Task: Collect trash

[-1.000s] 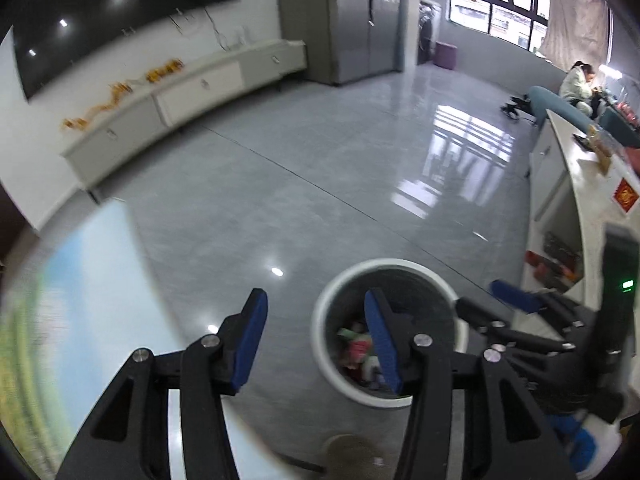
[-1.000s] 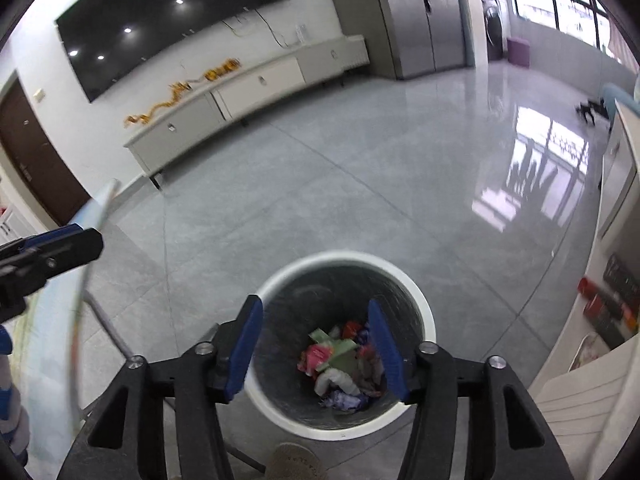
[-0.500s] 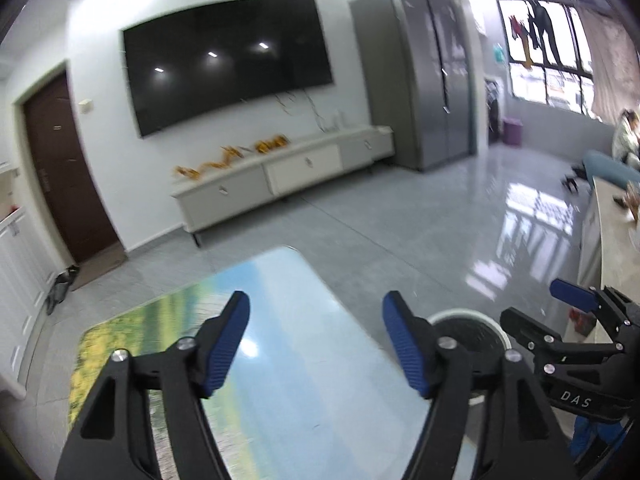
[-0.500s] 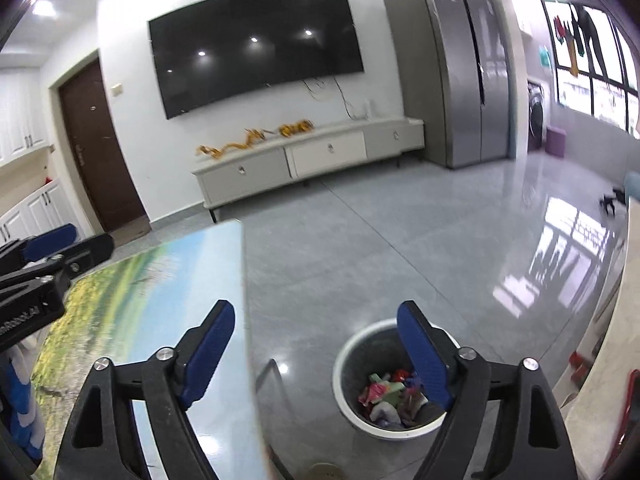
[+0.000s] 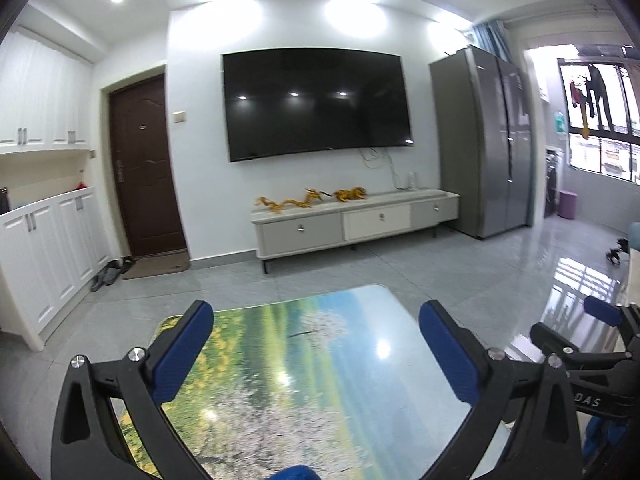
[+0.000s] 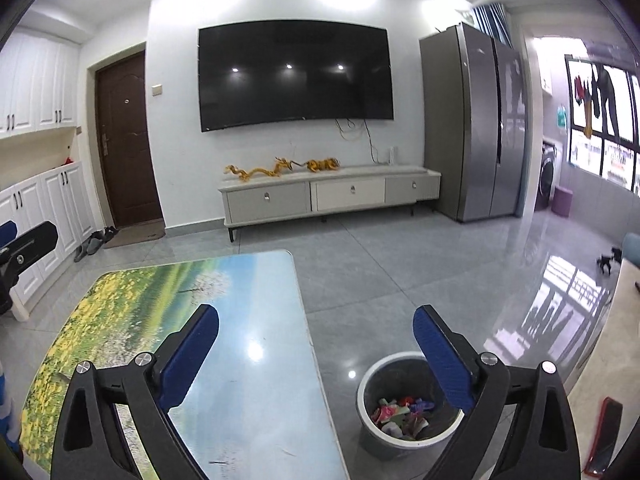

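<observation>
A grey bin with a white rim (image 6: 368, 380) stands on the floor right of the table, with colourful wrappers (image 6: 400, 416) heaped inside. My right gripper (image 6: 316, 344) hovers above the table's right edge, its jaws opening wide, nothing between the blue pads. My left gripper (image 5: 316, 340) hangs over the table top (image 5: 304, 380) with a landscape print; its jaws are opening too and hold nothing. The right gripper (image 5: 600, 328) shows at the right edge of the left wrist view. No loose trash shows on the table.
A low TV cabinet (image 6: 328, 196) with gold dragon figures stands against the far wall under a big black screen (image 6: 294, 74). A steel fridge (image 6: 472, 120) stands at the right, white cupboards (image 5: 48, 248) at the left. Glossy grey floor tiles (image 6: 400, 264) lie between.
Both grippers rose and tilted up from over the bin to above the table, facing the TV wall. Both sets of jaws spread much wider. The bin has left the left wrist view.
</observation>
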